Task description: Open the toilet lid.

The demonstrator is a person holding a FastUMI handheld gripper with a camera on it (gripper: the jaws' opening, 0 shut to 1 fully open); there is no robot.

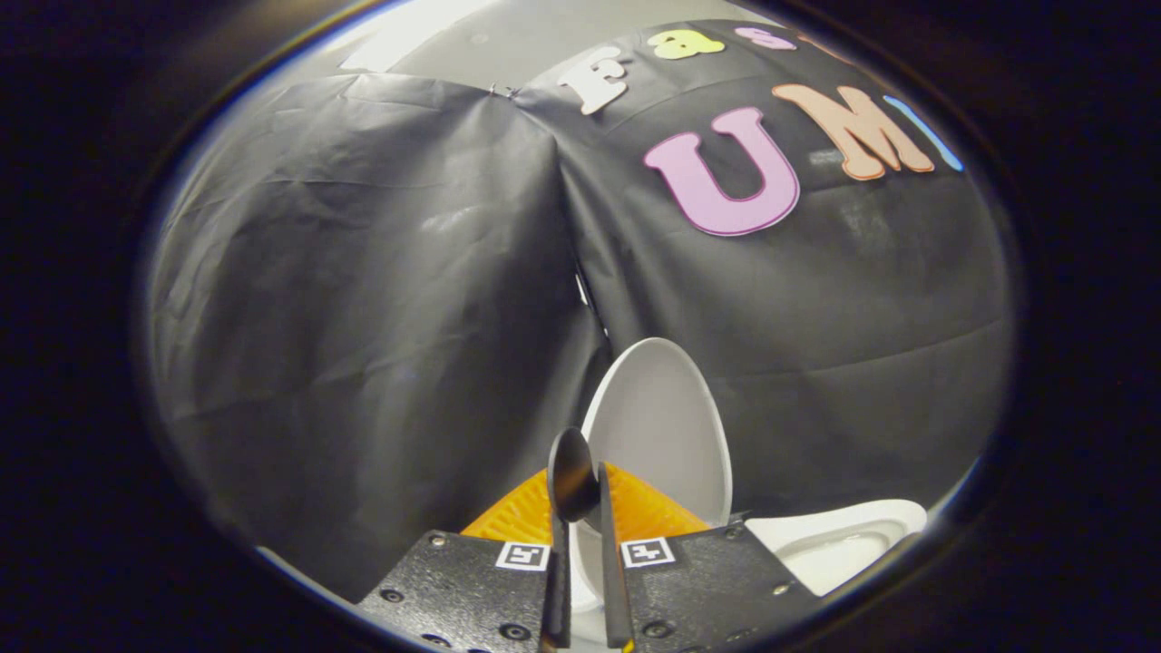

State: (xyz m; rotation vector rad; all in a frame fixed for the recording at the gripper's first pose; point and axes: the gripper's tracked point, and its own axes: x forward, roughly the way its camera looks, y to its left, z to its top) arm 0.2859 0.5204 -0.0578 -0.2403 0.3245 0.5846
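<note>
The gripper point(580, 494) is pointing forward with its fingers point(571, 472) drawn close together, a narrow gap showing between them and nothing clearly clamped there. The white toilet lid point(667, 426) is standing raised and nearly upright just beyond the fingers, slightly to their right, its oval face turned toward the camera and backed by the black cloth wall point(363, 299). The white toilet bowl point(839, 540) is lying low to the right of the fingers, below the lid's right side.
</note>
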